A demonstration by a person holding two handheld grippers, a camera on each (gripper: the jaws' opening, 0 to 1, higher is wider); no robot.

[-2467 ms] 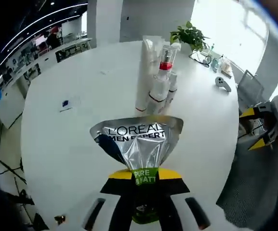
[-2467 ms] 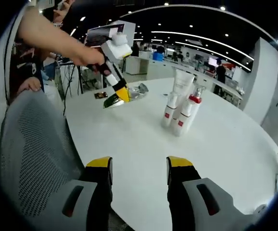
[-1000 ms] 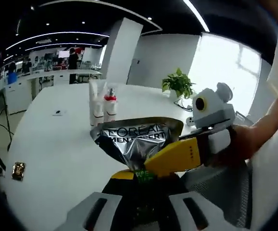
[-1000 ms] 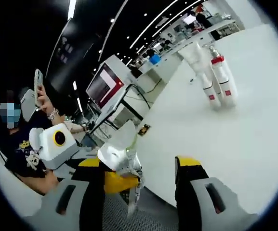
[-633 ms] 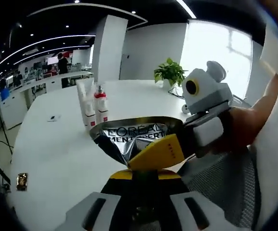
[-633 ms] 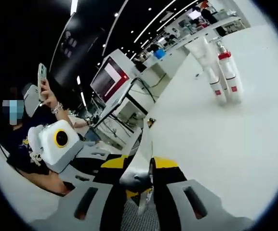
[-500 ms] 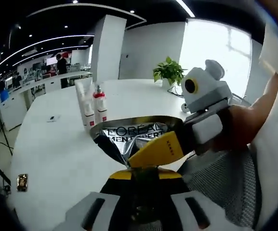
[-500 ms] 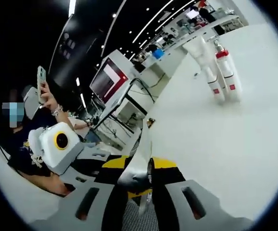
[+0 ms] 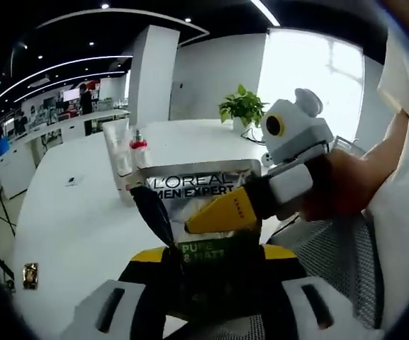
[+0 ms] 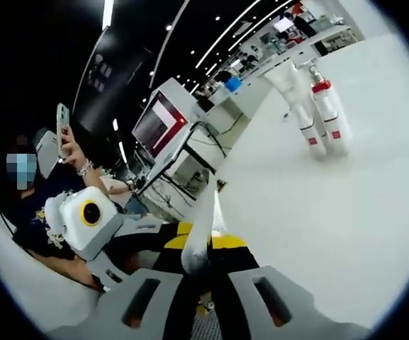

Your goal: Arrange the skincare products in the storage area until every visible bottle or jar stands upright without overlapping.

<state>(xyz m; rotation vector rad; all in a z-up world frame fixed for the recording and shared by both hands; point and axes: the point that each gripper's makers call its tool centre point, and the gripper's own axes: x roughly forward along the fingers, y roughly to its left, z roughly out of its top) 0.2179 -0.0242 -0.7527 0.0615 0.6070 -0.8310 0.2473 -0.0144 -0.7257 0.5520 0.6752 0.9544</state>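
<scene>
A silver L'Oreal Men Expert tube with a green lower part is held in the air over the near edge of the white table. My right gripper comes in from the right and is shut on the tube's middle. My left gripper stands open, its yellow tips on either side of the tube's green end. In the right gripper view the tube shows edge-on between my shut right gripper. A group of white bottles and tubes, one with a red collar, stands upright far out on the table.
A potted plant stands at the table's far side. A small card and a small brown object lie on the table. A grey mesh chair is at the right. A person holding a phone sits behind a monitor.
My right gripper came to the tube and shut on it. My left gripper's jaws have since spread apart around the tube's green end. The standing bottles have not moved.
</scene>
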